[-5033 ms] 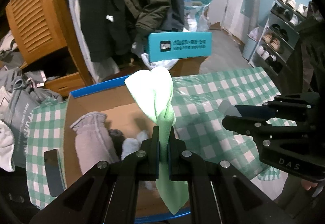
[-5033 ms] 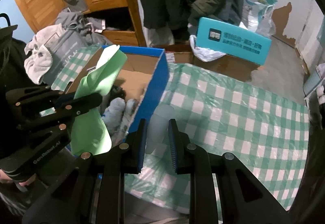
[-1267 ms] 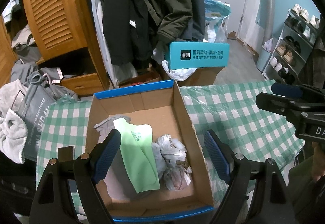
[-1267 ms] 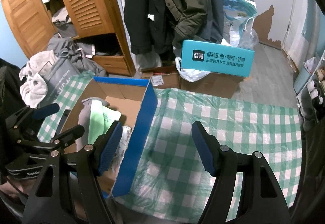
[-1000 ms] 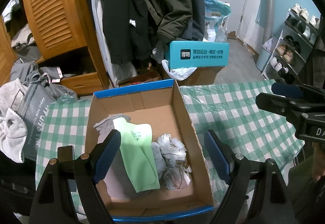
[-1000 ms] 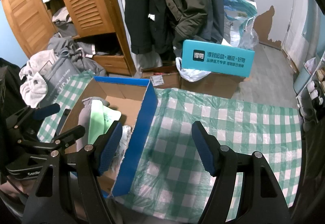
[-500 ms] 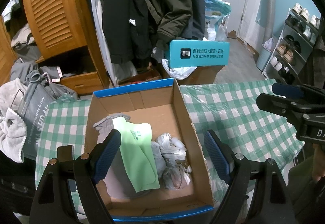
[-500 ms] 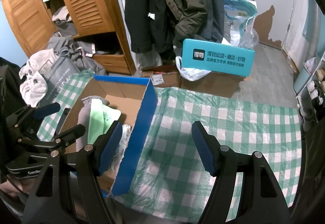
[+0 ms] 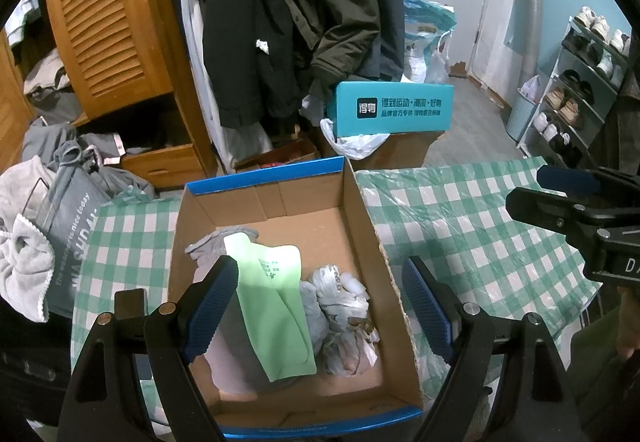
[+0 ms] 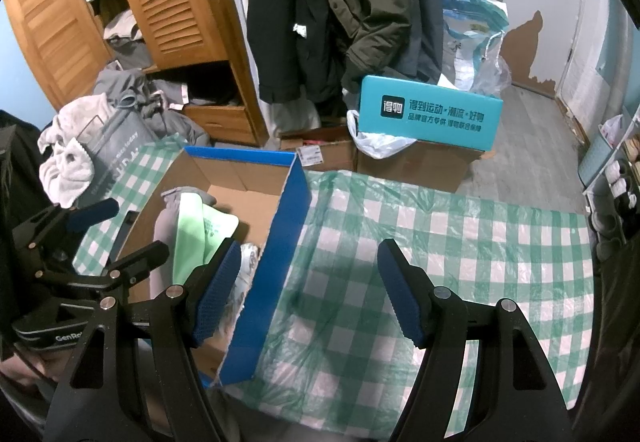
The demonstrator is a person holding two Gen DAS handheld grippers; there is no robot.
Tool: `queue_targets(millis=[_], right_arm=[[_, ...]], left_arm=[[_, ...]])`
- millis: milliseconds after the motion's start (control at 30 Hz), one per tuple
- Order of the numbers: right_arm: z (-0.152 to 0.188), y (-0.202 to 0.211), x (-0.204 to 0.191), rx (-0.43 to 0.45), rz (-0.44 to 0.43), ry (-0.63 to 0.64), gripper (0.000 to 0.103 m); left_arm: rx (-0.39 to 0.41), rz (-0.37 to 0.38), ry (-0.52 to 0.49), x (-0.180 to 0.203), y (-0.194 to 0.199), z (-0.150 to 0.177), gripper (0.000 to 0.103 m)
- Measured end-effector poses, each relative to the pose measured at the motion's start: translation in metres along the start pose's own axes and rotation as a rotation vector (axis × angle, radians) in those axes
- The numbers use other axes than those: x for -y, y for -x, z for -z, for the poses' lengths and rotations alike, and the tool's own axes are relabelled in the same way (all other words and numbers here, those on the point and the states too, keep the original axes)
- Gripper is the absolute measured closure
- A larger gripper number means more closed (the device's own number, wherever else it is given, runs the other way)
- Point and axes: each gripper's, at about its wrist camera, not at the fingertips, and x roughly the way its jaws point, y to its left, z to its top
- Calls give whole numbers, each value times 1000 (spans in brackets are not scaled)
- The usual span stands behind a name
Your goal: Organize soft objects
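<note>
One cardboard box [image 9: 372,242] on the checked counter [image 10: 440,242] holds one green cloth [image 9: 276,306], one grey sock [image 9: 212,246] and a crumpled pale bundle [image 9: 344,306] (items uncountable). Both the left claw [image 9: 320,306] and right claw [image 10: 308,290] hang spread, empty.

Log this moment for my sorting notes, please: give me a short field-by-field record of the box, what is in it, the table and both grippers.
box: open cardboard box with blue edges, on the table
contents: green cloth lying on a grey garment, crumpled pale bag beside them
table: green checked cloth; nothing on the part right of the box
left gripper: open, above the box, holding nothing
right gripper: open, over the box's right wall, holding nothing
</note>
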Motion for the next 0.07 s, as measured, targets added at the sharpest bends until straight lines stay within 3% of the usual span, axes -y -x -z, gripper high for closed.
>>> queue_targets(millis=[67], right_arm=[[0, 0, 0, 0, 0, -1, 33]], left_arm=[[-4, 4, 0, 0, 0, 0, 18]])
